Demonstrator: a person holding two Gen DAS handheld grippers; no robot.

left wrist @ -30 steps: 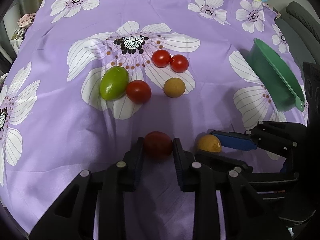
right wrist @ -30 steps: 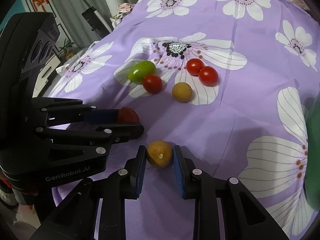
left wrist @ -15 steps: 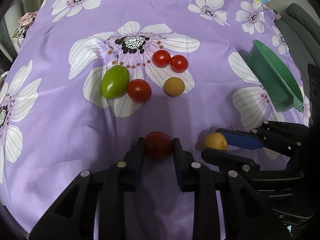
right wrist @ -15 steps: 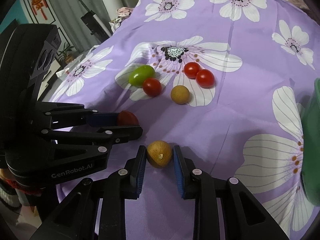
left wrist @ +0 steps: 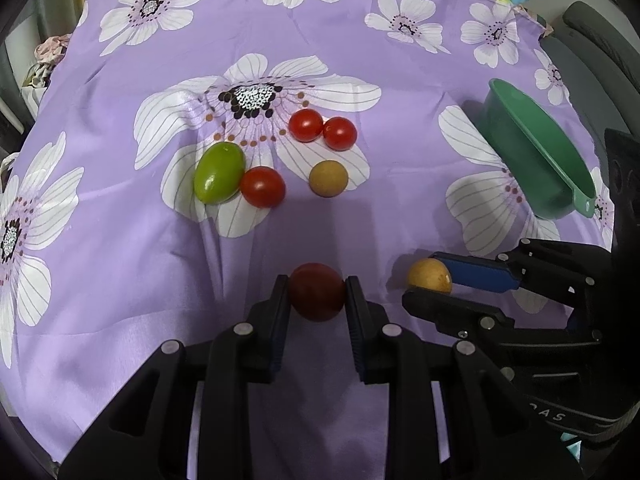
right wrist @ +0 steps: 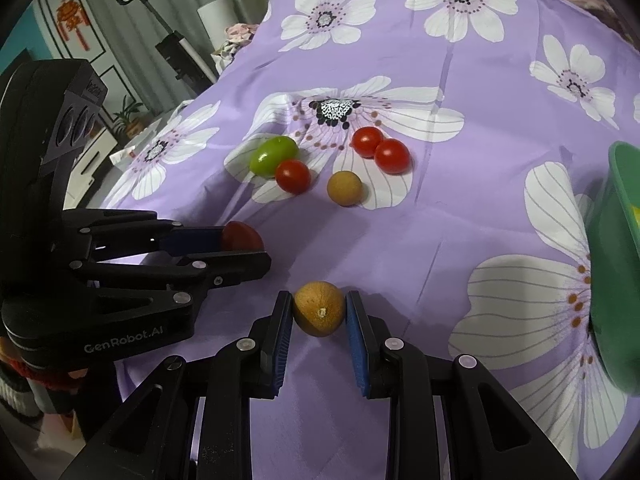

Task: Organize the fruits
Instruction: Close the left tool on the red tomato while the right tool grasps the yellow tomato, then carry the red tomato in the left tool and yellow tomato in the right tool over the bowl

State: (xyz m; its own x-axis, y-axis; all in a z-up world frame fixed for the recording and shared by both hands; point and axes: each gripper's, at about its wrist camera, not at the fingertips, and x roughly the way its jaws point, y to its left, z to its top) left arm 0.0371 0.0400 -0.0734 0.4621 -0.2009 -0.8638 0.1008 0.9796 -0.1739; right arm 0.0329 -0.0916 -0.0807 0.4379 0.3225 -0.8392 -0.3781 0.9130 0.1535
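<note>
On the purple cloth printed with white flowers (left wrist: 132, 264), the loose fruit lies in a cluster at the middle. Farthest left is an oval green fruit (left wrist: 219, 173), touching a round red tomato (left wrist: 263, 187). Next comes a small tan-brown round fruit (left wrist: 328, 178), with a pair of touching red cherry tomatoes (left wrist: 322, 130) behind it.

Nearer the cameras, the left gripper (left wrist: 317, 300) has its jaws clamped on a dark red tomato (left wrist: 317, 297), held above the cloth. Just right of it, the right gripper (right wrist: 319, 312) has its jaws closed on a yellow-brown round fruit (right wrist: 319, 308) whose stem scar faces the camera. The two grippers sit close together, side by side.

At the far right stands a green plastic bowl with a small handle (left wrist: 536, 152), well apart from the cluster; something yellow shows inside it in the right wrist view.

The bowl looks like the destination. Both fruits are smooth and round and gripped only at their sides, so a jolt or a slackened squeeze could let one roll free. Too hard a squeeze may split the tomato. With both grippers heading for one bowl, they could knock each other or tip its rim.
</note>
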